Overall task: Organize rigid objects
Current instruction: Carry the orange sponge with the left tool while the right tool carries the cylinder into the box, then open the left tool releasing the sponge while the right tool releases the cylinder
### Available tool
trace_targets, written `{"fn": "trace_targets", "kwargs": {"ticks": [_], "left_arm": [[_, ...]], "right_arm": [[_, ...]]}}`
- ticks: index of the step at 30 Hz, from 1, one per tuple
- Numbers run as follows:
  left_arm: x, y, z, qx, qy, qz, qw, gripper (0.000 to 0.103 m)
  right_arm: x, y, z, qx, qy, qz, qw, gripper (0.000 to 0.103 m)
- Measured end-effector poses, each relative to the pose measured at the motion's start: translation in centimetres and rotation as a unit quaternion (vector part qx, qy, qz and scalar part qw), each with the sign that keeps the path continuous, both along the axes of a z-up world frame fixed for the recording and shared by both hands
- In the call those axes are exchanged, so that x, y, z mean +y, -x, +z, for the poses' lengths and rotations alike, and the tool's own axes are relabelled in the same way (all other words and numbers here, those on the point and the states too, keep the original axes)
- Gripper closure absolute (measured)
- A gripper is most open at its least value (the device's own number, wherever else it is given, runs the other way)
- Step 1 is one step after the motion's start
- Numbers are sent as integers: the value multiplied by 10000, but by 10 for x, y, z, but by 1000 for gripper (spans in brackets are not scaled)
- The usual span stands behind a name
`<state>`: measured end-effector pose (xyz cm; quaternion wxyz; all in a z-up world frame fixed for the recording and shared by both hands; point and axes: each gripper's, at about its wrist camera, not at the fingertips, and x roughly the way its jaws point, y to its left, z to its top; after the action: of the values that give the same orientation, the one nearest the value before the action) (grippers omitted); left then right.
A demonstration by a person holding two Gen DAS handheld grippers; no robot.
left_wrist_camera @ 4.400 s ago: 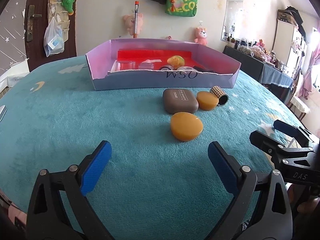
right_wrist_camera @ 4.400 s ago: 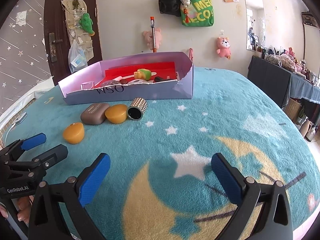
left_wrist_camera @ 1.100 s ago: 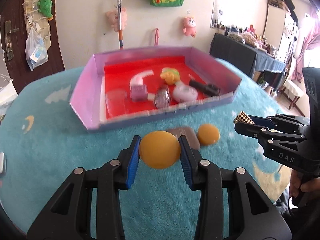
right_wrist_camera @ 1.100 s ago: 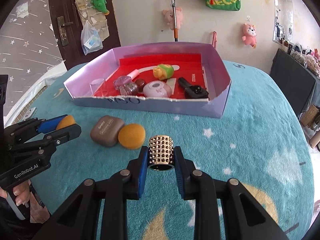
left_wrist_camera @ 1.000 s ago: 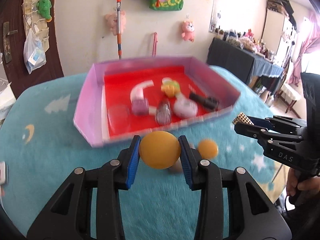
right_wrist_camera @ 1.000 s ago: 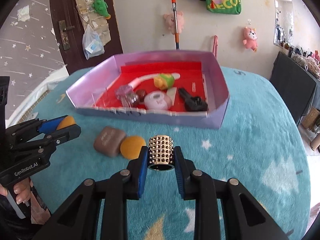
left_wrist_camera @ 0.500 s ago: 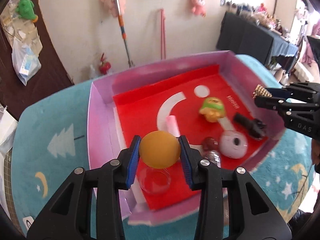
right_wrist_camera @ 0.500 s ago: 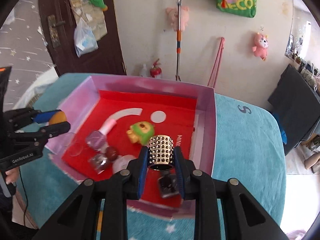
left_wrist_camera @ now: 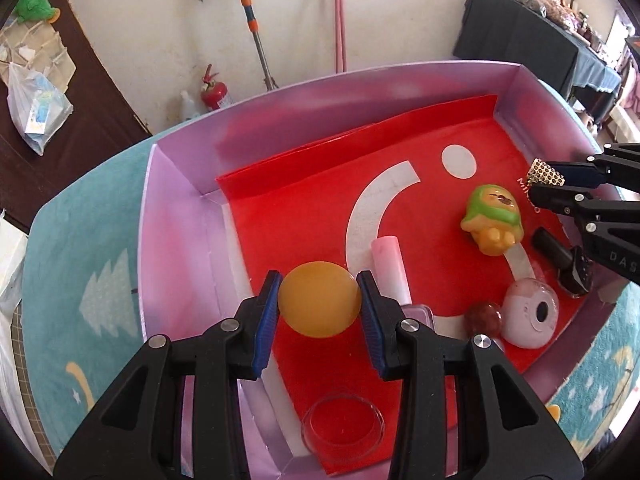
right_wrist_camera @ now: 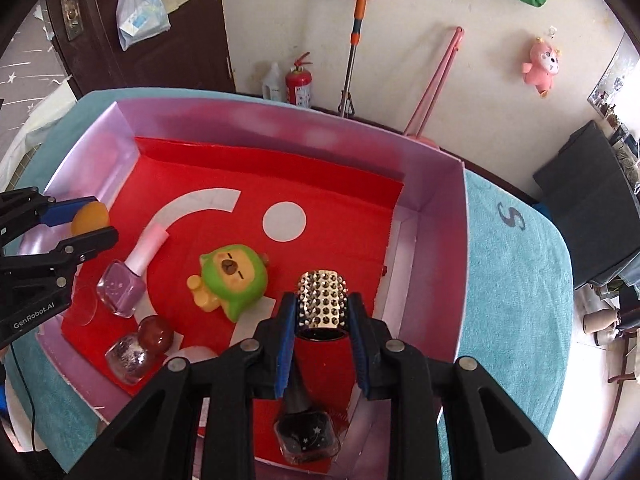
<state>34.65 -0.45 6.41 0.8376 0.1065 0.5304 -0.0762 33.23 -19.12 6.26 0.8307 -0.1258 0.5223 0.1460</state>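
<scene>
Room: cream wall with plush toys, a mop handle and a small fire extinguisher (right_wrist_camera: 298,87) at its foot; dark door at left.
Surface: teal blanket (left_wrist_camera: 80,264) with stars and trees, spread under everything.
Box: shallow purple box (right_wrist_camera: 432,184), open-topped, red liner on its floor.
Left gripper (left_wrist_camera: 319,304): pads clamped on an orange ball (left_wrist_camera: 319,299), hanging over the left part of the box, just inside the left wall.
Right gripper (right_wrist_camera: 322,312): closed tight on a studded gold tube (right_wrist_camera: 322,304), tube upright, open end down, over the right part of the box.
Key relation: each held piece directly above bare red liner, straight below the tool; ball's drop spot lies between the left wall and the pink-capped bottle; tube's spot lies just right of the green toy, with a black bottle below the fingers nearer the front wall.
Nearer hand: left for the left half, right for the right half; no crossing needed.
Box contents: green toy (right_wrist_camera: 230,276), pink-capped purple bottle (right_wrist_camera: 124,286), black bottle (right_wrist_camera: 306,434), clear dish (left_wrist_camera: 342,430), dark red bead (left_wrist_camera: 483,317), round pink case (left_wrist_camera: 530,318), a glittery bottle (right_wrist_camera: 130,354).
Judgement: carry finished for both, release still to come; ball likely to roll on the flat liner, tube likely to tip onto the black bottle.
</scene>
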Motion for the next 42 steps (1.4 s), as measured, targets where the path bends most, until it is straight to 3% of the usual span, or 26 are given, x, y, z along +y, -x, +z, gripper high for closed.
{"fn": "trace_targets", "kwargs": {"ticks": [11, 36, 42], "left_arm": [[-5, -16, -16, 190, -120, 108, 9997, 67], [7, -18, -15, 178, 72, 269, 9995, 66], [7, -9, -10, 65, 165, 207, 9996, 55]], "right_arm": [[10, -9, -19, 121, 464, 72, 9988, 76], [21, -13, -26, 140, 574, 174, 9981, 71], [21, -11, -27, 141, 554, 175, 9982, 69]]}}
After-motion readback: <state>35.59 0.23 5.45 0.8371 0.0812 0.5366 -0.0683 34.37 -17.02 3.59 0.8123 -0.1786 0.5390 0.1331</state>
